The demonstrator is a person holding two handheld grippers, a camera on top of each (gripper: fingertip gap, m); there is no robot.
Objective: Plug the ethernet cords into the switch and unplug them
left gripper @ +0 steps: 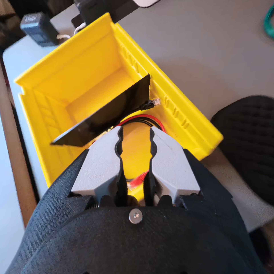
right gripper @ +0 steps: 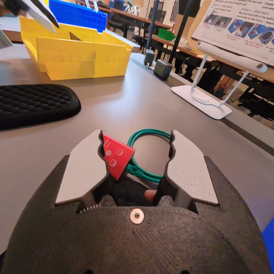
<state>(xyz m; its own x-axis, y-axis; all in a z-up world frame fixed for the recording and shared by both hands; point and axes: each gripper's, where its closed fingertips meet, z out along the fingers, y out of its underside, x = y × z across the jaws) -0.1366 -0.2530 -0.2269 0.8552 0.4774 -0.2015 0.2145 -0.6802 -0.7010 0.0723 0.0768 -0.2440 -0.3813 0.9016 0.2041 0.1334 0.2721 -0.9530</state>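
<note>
Red switch [right gripper: 118, 157] sits between the right gripper [right gripper: 135, 146], perhaps touching.

A grey table [right gripper: 133, 103] fills the foreground; at 1 o'clock, wooden desks [right gripper: 170, 40] on dark legs recede under soft light.

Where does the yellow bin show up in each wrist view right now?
Left wrist view: yellow bin fills the centre, seen from above, with the left gripper over its near end.
Right wrist view: yellow bin sits upper left on the table.
Shared landmark: the black mesh pad beside the bin.
</note>
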